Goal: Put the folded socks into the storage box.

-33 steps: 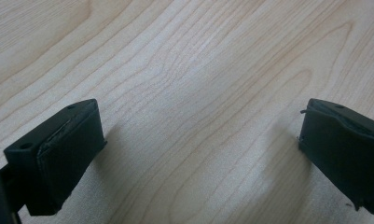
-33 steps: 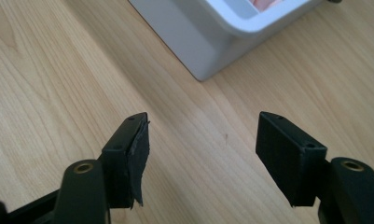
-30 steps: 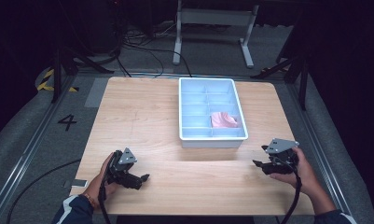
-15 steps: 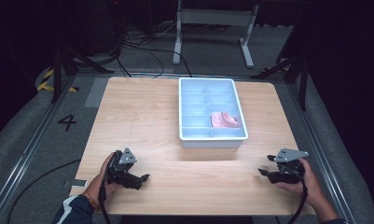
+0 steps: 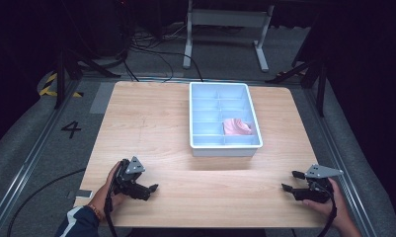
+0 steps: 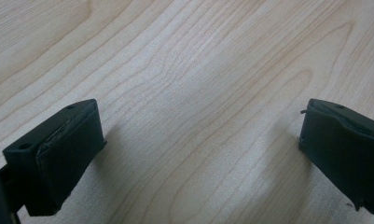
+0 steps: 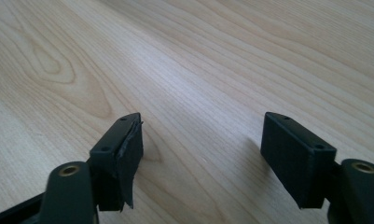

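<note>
right gripper [image 5: 293,181] has moved back toward the tabletop's near right corner | jaws wide apart, holding nothing | left gripper [image 5: 148,188] near the near left corner, jaws wide, empty | tray [image 5: 199,144] past centre, pink item [image 5: 236,126] in a right compartment | bare wood between grippers

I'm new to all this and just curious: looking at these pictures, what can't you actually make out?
- The pink thing in the light blue tray, high view: too small to identify.
- Tray compartments nearest the person: partly hidden by the tray's front wall.
- Left tongs and right tongs: each gripper view crops the handle and hand.
- The person, high view: cut off by the bottom edge.
</note>
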